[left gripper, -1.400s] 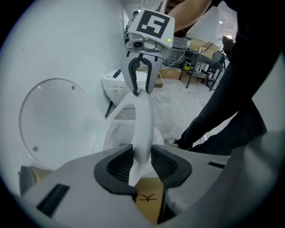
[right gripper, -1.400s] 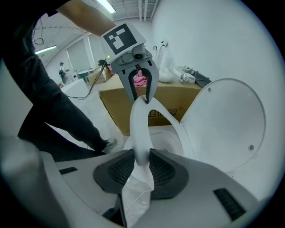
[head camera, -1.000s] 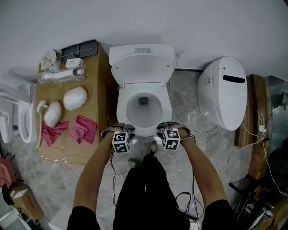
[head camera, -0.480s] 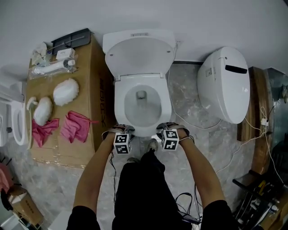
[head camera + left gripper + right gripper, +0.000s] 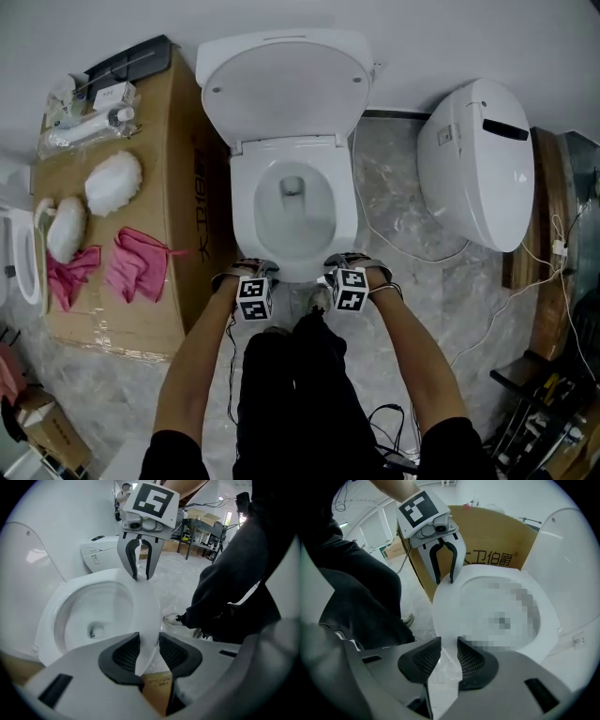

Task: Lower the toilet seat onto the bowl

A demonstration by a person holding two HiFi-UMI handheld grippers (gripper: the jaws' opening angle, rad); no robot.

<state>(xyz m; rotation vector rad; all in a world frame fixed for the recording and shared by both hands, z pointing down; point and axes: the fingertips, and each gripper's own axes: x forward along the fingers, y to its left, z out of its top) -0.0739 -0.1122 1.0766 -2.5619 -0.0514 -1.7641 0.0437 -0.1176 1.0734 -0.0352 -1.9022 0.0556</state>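
The toilet seat lay flat on the bowl, with the lid raised behind it. Both grippers sat at the seat's front edge. The left gripper had its fingers drawn narrow, pinching the seat's front lip. The right gripper was closing, fingers slightly apart, the lip lying between them without being clearly pressed.

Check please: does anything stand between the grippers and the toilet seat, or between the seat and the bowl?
Nothing visible does. The toilet seat has its front edge between the jaws of the left gripper, which holds it, and of the right gripper, now closing. No object lies in the bowl.
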